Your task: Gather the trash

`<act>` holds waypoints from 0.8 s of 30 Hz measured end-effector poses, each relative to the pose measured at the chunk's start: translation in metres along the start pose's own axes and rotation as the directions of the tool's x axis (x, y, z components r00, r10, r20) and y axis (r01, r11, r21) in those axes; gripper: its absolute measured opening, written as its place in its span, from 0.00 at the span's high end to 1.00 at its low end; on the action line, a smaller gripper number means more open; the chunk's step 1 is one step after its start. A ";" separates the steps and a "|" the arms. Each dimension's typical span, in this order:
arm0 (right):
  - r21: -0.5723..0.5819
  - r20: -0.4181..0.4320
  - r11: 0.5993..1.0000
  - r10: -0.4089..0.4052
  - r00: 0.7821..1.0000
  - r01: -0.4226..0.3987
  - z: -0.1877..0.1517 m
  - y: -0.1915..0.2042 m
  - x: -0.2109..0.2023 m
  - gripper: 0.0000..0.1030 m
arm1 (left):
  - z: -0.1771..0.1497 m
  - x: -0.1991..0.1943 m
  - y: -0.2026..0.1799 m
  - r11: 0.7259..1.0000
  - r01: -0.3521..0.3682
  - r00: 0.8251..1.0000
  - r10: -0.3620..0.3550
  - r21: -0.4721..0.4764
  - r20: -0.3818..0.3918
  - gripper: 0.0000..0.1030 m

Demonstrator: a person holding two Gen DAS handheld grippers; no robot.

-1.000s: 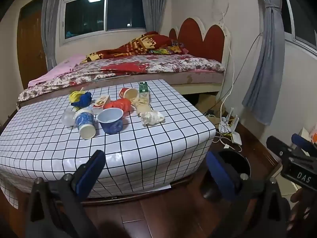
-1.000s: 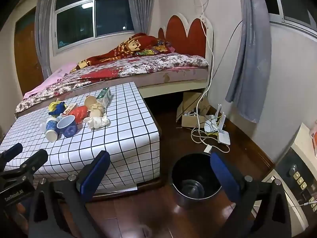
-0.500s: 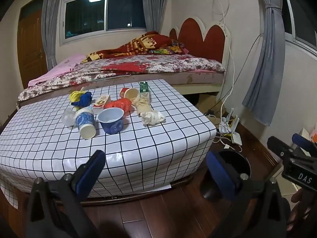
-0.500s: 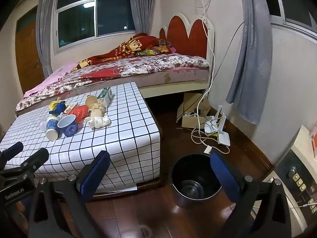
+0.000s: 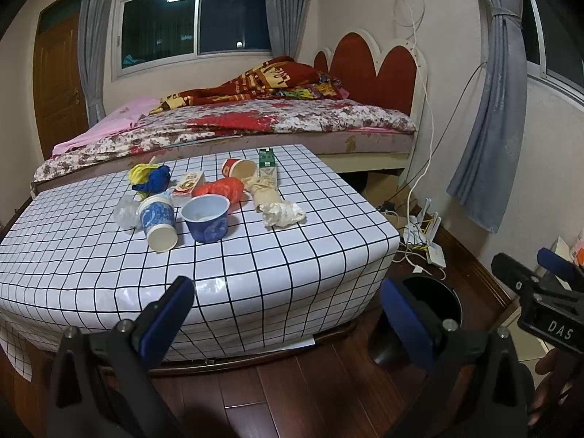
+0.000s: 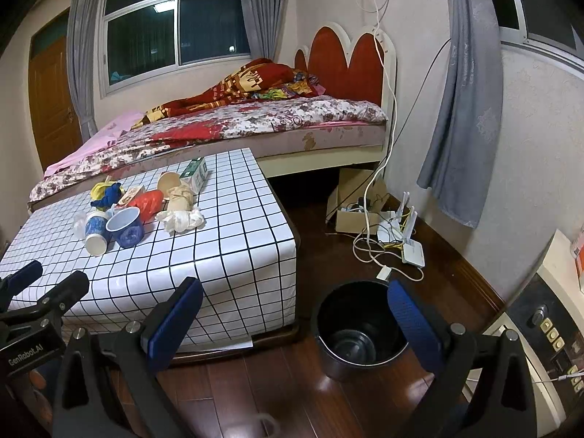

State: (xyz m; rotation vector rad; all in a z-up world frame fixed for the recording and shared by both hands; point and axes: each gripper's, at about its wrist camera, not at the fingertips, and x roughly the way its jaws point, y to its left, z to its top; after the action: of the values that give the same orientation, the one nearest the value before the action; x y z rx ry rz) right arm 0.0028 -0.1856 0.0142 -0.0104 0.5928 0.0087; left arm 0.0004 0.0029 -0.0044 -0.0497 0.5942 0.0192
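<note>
Ahead, I count three cups and one black bin; left gripper and right gripper hover spread, empty.

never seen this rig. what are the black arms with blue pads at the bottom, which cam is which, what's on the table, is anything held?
No robot here: a person carries a two-finger gripper in each hand, with a fisheye camera on each looking along its fingers. The blue pads are the fingertips.

The left wrist view shows the left gripper, open and empty; at its right edge you see the right gripper's body. The right wrist view shows the right gripper, also open and empty.

On the checked table lies the trash: a blue bowl, a paper cup on its side, a red bag, crumpled tissue, a green carton and more wrappers. The black bin stands on the floor beside the table; it looks empty.
</note>
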 end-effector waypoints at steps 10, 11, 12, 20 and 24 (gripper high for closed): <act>-0.002 -0.001 1.000 -0.001 1.000 0.001 0.000 0.001 0.001 0.01 | -0.001 -0.001 0.001 1.000 0.000 1.000 0.000 -0.001 0.001 0.01; -0.002 -0.002 1.000 0.000 1.000 0.000 -0.001 0.001 0.001 0.01 | -0.001 -0.001 0.001 1.000 0.000 1.000 0.000 0.000 0.000 0.01; -0.003 -0.002 1.000 0.000 1.000 0.000 -0.002 0.001 0.001 0.01 | -0.001 -0.001 0.001 1.000 -0.001 1.000 0.001 0.000 0.000 0.01; -0.004 -0.002 1.000 0.000 1.000 0.000 -0.002 0.001 0.002 0.01 | -0.001 -0.001 0.001 1.000 0.001 1.000 -0.001 -0.001 -0.002 0.01; -0.003 -0.004 1.000 0.000 1.000 0.000 -0.002 0.001 0.002 0.01 | -0.002 -0.002 0.001 1.000 0.002 1.000 -0.002 0.000 -0.002 0.01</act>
State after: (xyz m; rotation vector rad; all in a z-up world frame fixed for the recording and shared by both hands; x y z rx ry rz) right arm 0.0031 -0.1845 0.0115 -0.0139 0.5964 0.0094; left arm -0.0024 0.0034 -0.0055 -0.0507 0.5965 0.0175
